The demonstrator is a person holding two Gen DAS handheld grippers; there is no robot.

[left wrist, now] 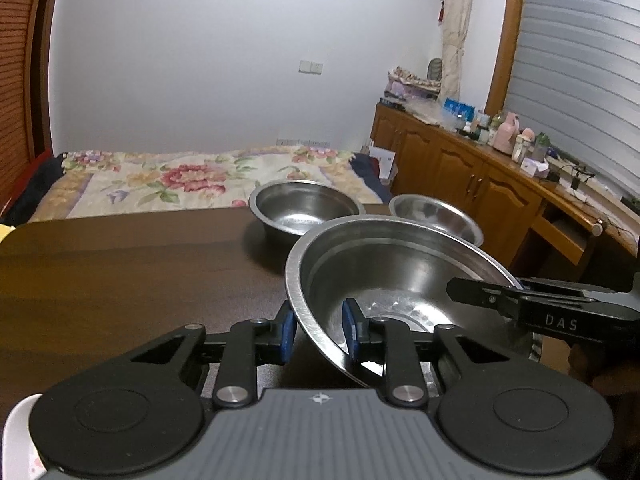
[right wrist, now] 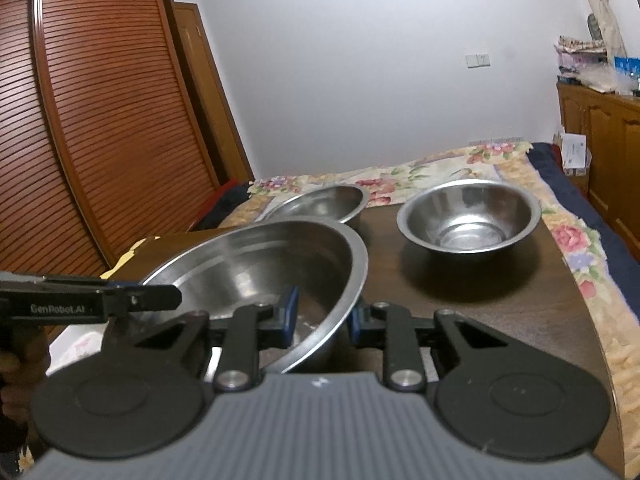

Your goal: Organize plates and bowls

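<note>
Two hand-held grippers, left [left wrist: 318, 330] and right [right wrist: 323, 320], clamp large bowl's [left wrist: 400, 276] opposite rims | keep level (tilting) | nest into smaller bowl [right wrist: 469, 216] ahead on bench [left wrist: 120, 272]

Each hand-held gripper, left [left wrist: 319, 330] and right [right wrist: 323, 320], has a ribbed grey body, black linkage arms with silver rivets, round black discs and blue pads [left wrist: 351, 326]; white lettering marks their sides.
</note>
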